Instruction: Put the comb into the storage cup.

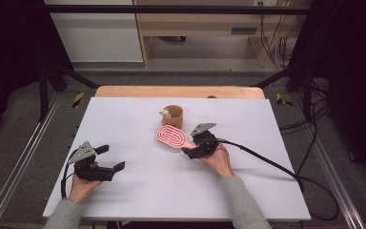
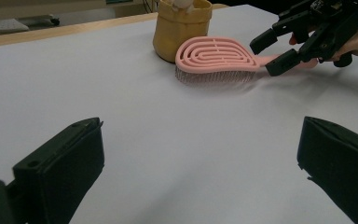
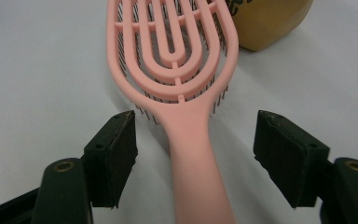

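Two grippers show from above: my right gripper [image 1: 194, 144] sits at the handle of the pink brush [image 1: 170, 137], which lies mid-tabletop [image 1: 124, 191] just near of the cup [image 1: 173, 116], ready to be picked up. My left gripper [image 1: 108, 159] waits near left, jaws spread and empty. From the left gripper view the brush [image 2: 214, 58] rests bristles-down. From the right, my jaws straddle the handle [image 3: 193, 158] with gaps on both sides, not gripping.

Pink brush [image 3: 177, 70] smooth matt plastic; yellow pouch [image 2: 182, 28] soft cloth; table [image 1: 138, 191] matt white.
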Tool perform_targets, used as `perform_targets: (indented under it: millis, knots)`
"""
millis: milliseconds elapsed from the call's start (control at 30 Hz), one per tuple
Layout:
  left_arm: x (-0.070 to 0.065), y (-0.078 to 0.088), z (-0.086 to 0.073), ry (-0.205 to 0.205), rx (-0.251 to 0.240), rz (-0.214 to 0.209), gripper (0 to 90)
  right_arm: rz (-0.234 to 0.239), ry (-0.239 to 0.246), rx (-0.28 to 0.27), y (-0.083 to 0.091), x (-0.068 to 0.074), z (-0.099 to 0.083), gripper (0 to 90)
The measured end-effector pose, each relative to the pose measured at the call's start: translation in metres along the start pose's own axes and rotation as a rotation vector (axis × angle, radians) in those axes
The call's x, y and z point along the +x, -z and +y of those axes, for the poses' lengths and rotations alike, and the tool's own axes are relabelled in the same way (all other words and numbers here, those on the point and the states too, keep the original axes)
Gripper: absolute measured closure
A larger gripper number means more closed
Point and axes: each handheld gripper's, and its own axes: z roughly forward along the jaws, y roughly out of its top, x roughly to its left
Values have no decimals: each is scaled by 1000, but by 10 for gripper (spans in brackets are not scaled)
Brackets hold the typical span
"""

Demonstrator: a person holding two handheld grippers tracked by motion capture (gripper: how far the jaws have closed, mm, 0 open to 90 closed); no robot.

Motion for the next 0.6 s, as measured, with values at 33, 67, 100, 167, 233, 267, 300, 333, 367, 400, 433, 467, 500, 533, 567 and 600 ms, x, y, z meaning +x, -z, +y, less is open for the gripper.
perform_targets:
  millis: [33,67,100,167,233,267,300,333,367,400,433,467,500,533,567,600]
  knots:
    - [0,0,0,0,0,0,4,-2,0,-2,0,1,0,348]
    - [0,0,0,0,0,0,4,-2,0,-2,0,1,0,348]
    - [0,0,0,0,0,0,4,0,3,0,0,1,0,377]
    - [0,0,0,0,0,-1,4,4,0,1,0,1,-1,393]
    - [0,0,0,0,0,0,4,7,4,11,-1,1,-1,444]
    - [0,0,0,0,0,0,4,10,9,14,-1,1,-1,465]
    - [0,0,0,0,0,0,4,10,9,14,-1,1,-1,465]
    - [0,0,0,-1,1,0,4,10,15,17,-2,1,-2,497]
    - [0,0,0,-1,1,0,4,11,17,23,-1,1,-2,510]
    - [0,0,0,-1,0,0,4,13,19,27,-2,1,-2,523]
    - [0,0,0,-1,0,0,4,13,19,27,-2,1,-2,523]
    - [0,0,0,-1,1,0,4,15,20,30,-2,1,-2,533]
    - [0,0,0,-1,1,0,4,21,21,38,-2,0,-2,564]
    - [0,0,0,-1,1,0,4,21,21,38,-2,0,-2,564]
    - [0,0,0,-1,1,0,4,25,21,44,-3,0,-2,577]
    - [0,0,0,-1,1,0,4,27,24,46,-3,-1,-2,594]
